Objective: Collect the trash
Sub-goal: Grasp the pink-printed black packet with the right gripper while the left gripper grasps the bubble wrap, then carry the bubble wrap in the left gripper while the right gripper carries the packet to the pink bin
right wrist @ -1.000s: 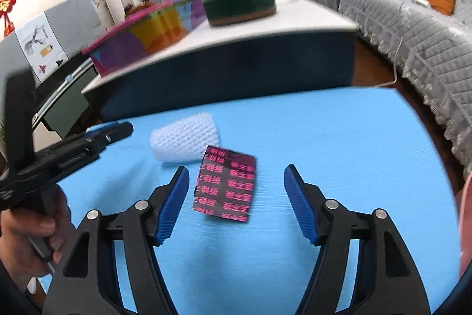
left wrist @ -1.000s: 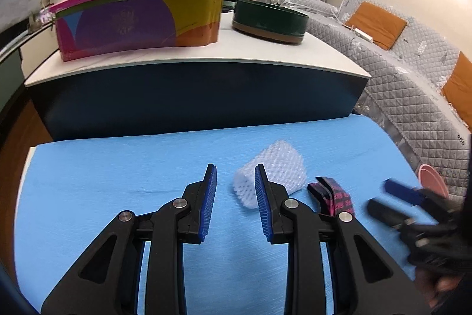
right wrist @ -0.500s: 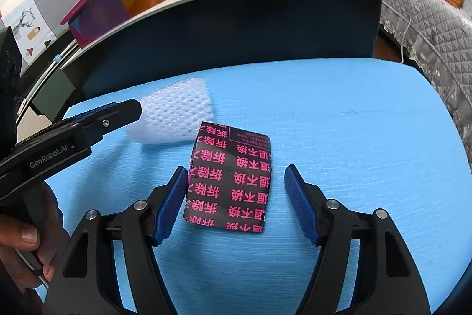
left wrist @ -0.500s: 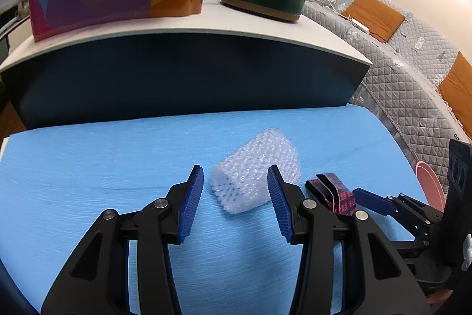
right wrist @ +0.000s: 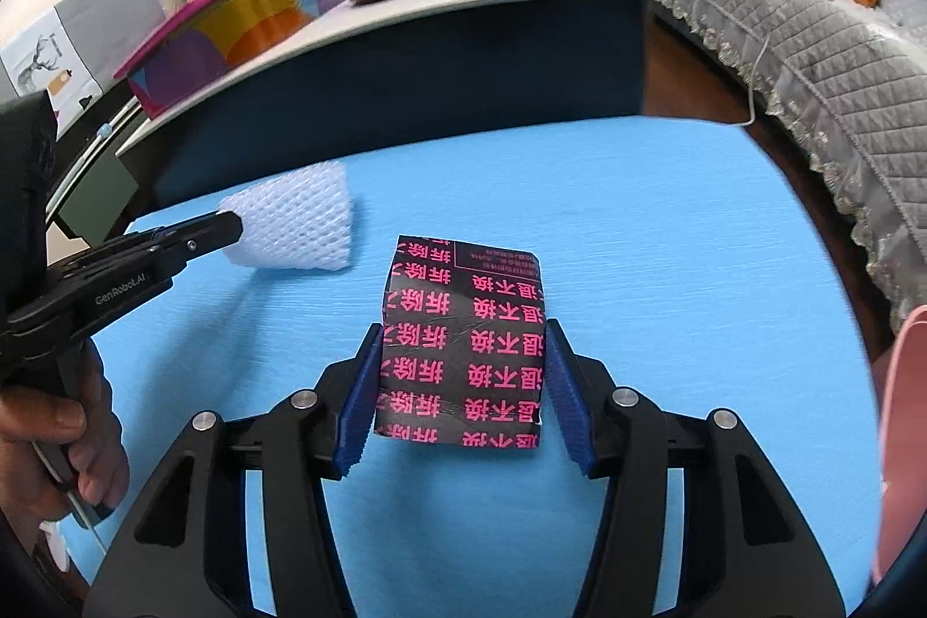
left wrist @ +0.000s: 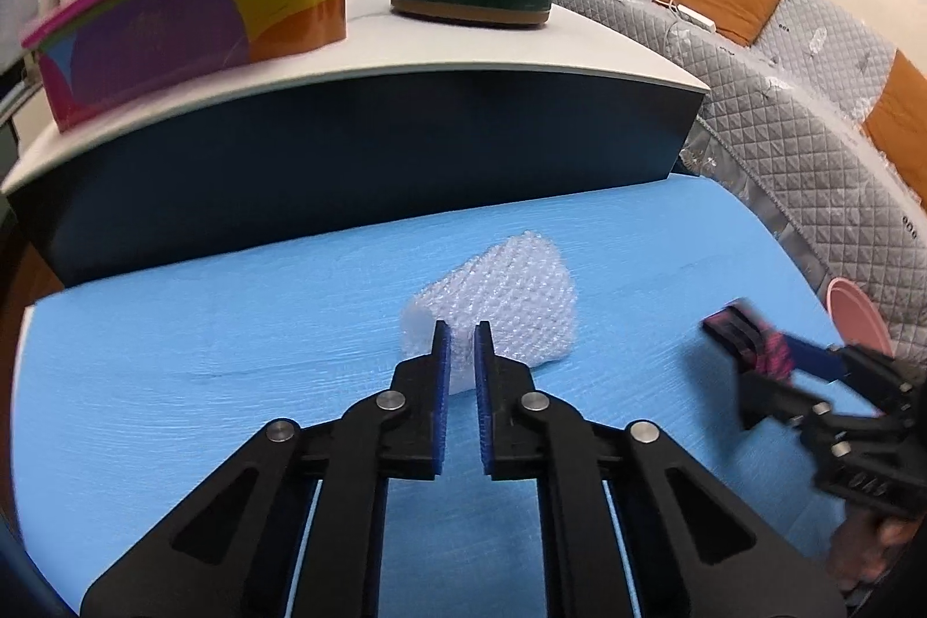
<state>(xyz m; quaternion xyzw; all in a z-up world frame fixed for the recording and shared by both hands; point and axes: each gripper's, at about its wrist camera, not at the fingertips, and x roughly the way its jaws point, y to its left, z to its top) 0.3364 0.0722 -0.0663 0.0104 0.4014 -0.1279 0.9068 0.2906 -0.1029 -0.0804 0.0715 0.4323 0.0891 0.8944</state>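
Two pieces of trash get gripped at once. The left gripper [left wrist: 459,340] pinches the bubble wrap [left wrist: 510,305]; the right gripper [right wrist: 463,375] clamps the black wrapper [right wrist: 463,351], likely for lifting off the blue mat [right wrist: 666,224].

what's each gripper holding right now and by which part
Left gripper pinches the near end of the bubble wrap roll. Right gripper clamps the black-and-pink wrapper by its side edges.

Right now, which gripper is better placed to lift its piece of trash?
Right. The right gripper squeezes the black wrapper by both edges; the left gripper pinches only the near end of the bubble wrap.
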